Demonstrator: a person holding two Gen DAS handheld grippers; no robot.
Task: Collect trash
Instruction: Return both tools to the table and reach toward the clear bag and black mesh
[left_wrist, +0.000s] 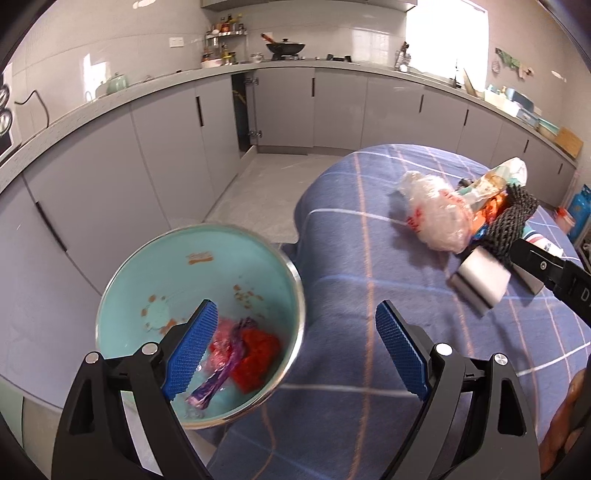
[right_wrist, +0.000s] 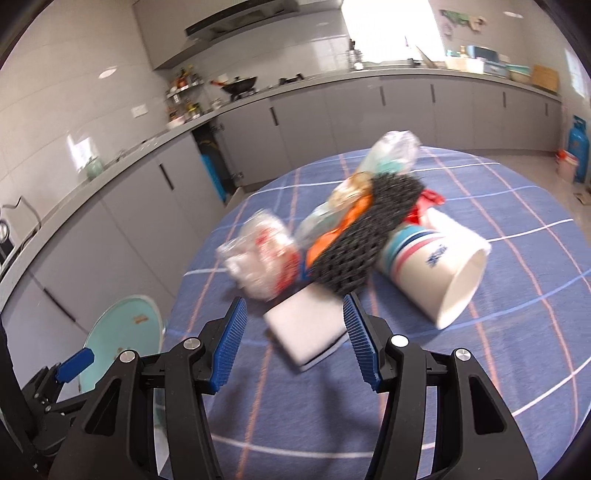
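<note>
While most trash waits, collecting is barely begun.
Wrappers (left_wrist: 236, 354) lie in the bin (left_wrist: 155, 266); both hand-held grippers, left (left_wrist: 295, 354) and right (right_wrist: 295, 339), gape wide; cup (right_wrist: 436, 269) and sponge (right_wrist: 306, 325) remain on the worktop (right_wrist: 517, 350).

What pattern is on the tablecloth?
Blue tablecloth with a white and pink check, clearest in the right wrist view.
</note>
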